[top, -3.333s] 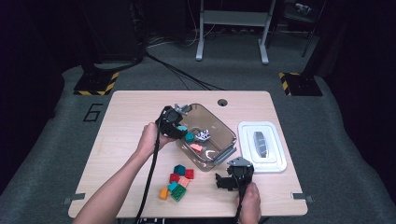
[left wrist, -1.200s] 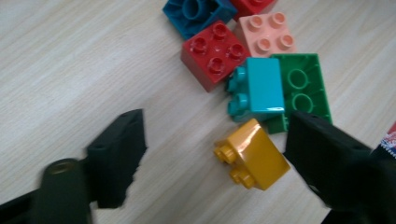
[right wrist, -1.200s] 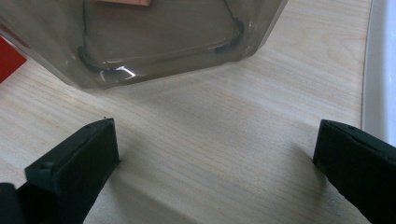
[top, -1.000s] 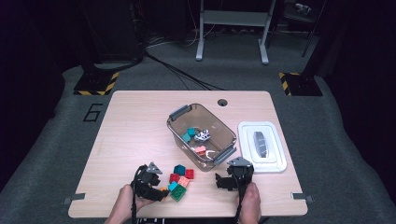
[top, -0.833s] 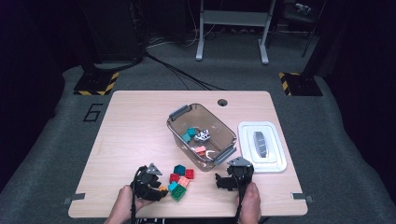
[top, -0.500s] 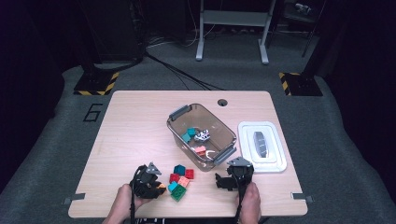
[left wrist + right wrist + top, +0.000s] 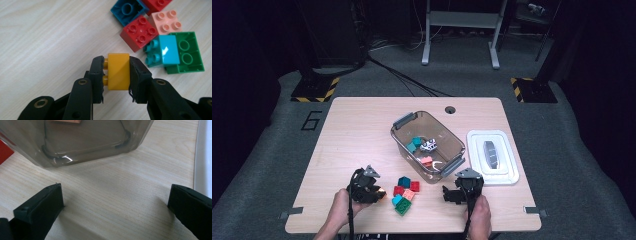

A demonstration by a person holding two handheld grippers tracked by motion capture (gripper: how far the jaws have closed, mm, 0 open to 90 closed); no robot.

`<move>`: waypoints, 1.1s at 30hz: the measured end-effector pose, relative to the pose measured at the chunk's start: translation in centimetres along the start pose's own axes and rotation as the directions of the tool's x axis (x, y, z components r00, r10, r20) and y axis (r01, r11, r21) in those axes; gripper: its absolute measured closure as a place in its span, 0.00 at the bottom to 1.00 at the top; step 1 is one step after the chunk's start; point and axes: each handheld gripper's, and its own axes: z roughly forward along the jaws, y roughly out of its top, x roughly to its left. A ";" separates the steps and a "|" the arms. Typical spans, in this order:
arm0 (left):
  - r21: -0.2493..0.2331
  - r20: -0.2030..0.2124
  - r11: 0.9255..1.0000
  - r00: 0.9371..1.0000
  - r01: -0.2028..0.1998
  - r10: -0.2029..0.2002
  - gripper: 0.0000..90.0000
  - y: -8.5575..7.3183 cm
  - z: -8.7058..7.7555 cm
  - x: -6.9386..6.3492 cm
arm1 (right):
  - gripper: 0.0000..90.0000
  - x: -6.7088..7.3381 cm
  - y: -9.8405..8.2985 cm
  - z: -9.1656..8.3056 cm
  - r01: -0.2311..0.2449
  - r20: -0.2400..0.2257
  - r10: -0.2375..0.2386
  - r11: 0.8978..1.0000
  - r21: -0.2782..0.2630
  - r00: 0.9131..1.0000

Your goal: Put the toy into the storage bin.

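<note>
My left gripper (image 7: 117, 67) is shut on a yellow brick (image 7: 118, 72), which lies on its side on the wooden table with its studs against the left pad. In the high view this gripper (image 7: 378, 193) sits at the table's near left, just left of a small pile of bricks: blue (image 7: 127, 10), red (image 7: 139, 32), pink (image 7: 166, 22), cyan (image 7: 163, 50) and green (image 7: 186, 52). My right gripper (image 7: 115, 202) stands open on the table with nothing between its jaws, just short of the clear container (image 7: 82, 142). The high view places it (image 7: 458, 191) at the near right.
The clear container (image 7: 447, 130) stands mid-table with a teal brick (image 7: 414, 145), a pink brick (image 7: 427, 161) and a small white piece (image 7: 428, 146) inside. Its white lid (image 7: 479, 172) lies to the right. The table's near edge is close behind both hands.
The left hand has come from the container down to the left of the brick pile, and its gripper has stayed at the yellow brick there. The right gripper has not moved.
</note>
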 end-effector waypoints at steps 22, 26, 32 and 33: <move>-0.049 -0.029 0.999 1.000 0.008 -0.010 0.75 3.8 -1.6 3.0 | 0.00 0.0 0.0 0.0 -0.001 -0.004 0.001 1.000 0.000 1.000; -0.051 -0.043 0.999 0.999 -0.005 0.003 0.75 4.4 -2.0 3.3 | 0.00 0.0 0.0 0.0 0.001 0.000 -0.001 1.000 0.001 1.000; -0.056 -0.041 0.998 0.999 -0.007 0.005 0.75 5.3 -2.5 3.6 | 0.00 0.0 0.0 0.0 -0.001 0.000 0.001 1.000 0.000 1.000; -0.053 -0.045 0.999 0.999 -0.012 0.009 0.75 5.4 -2.5 3.6 | 0.00 0.0 0.0 0.0 0.000 -0.002 0.000 1.000 0.001 1.000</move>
